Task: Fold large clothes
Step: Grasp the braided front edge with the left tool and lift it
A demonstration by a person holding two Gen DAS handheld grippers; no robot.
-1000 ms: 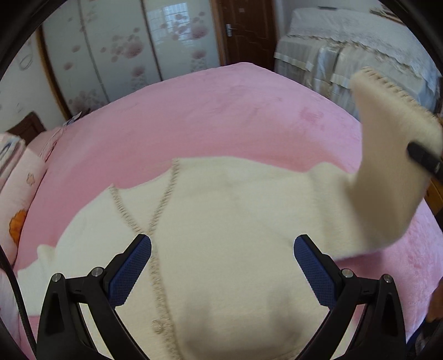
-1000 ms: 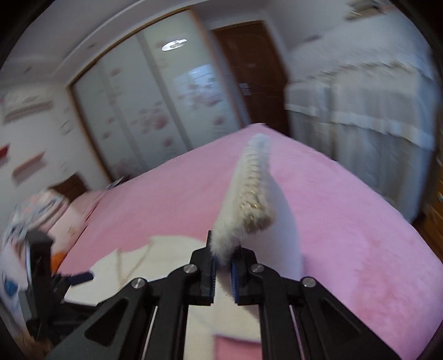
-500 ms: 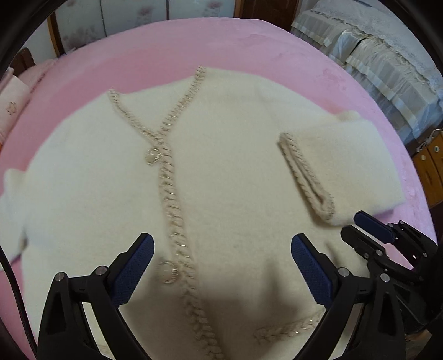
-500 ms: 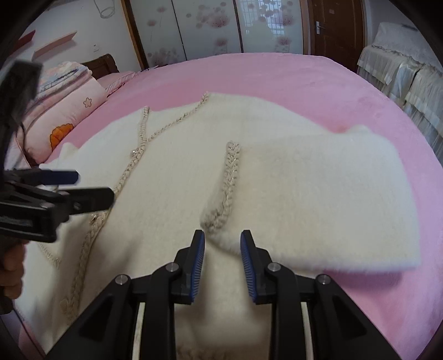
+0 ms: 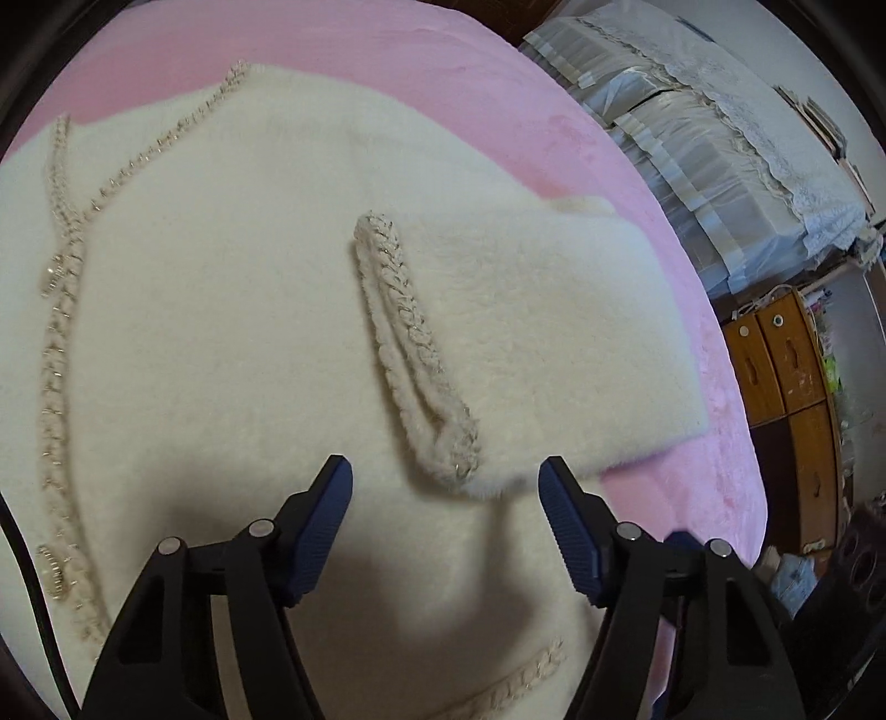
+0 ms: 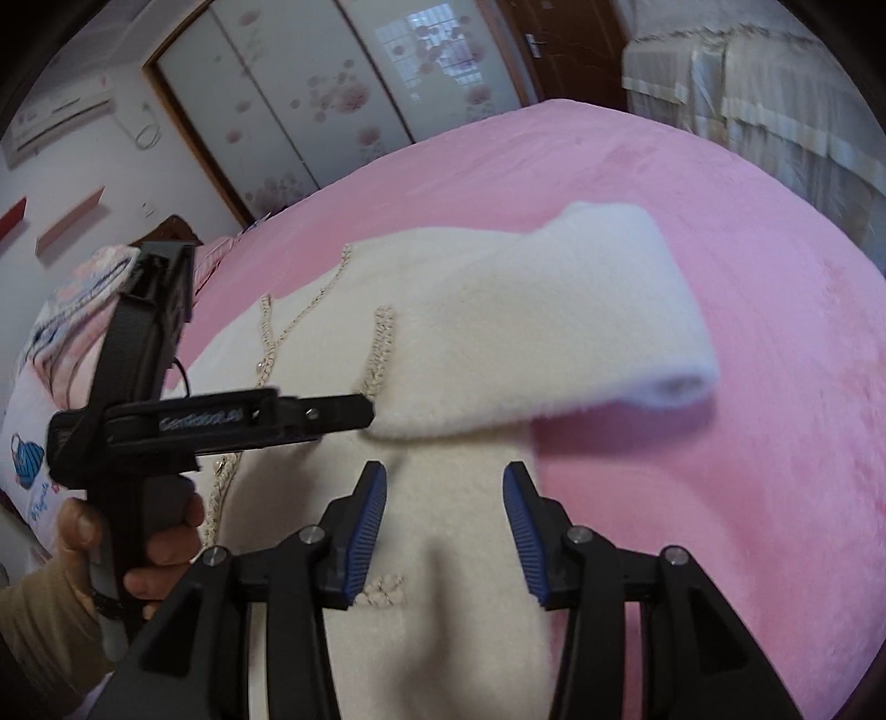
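Note:
A cream fluffy cardigan (image 5: 221, 332) lies spread on the pink bed (image 5: 387, 72), with braided trim down its front. Its sleeve (image 5: 554, 343) is folded across the body, and the braided cuff (image 5: 410, 343) points toward me. My left gripper (image 5: 446, 487) hovers low over the cuff's near end with its jaws closing. The cuff tip sits between the pads, which do not press on it. In the right wrist view the left gripper (image 6: 360, 412) reaches the folded sleeve (image 6: 526, 332) from the left. My right gripper (image 6: 446, 498) is opening above the cardigan's body (image 6: 454, 565), with nothing between its fingers.
A hand (image 6: 166, 548) holds the left gripper's handle. Pillows (image 6: 66, 310) are stacked at the bed's left end. Floral wardrobe doors (image 6: 310, 111) and a brown door (image 6: 559, 50) stand behind. A lace-covered bed (image 5: 720, 138) and a wooden cabinet (image 5: 786, 360) are at the right.
The right gripper laid the lifted sleeve across the cardigan's body and let go, its jaws widening. Both grippers dropped toward the bed. The left jaws narrowed around the cuff end.

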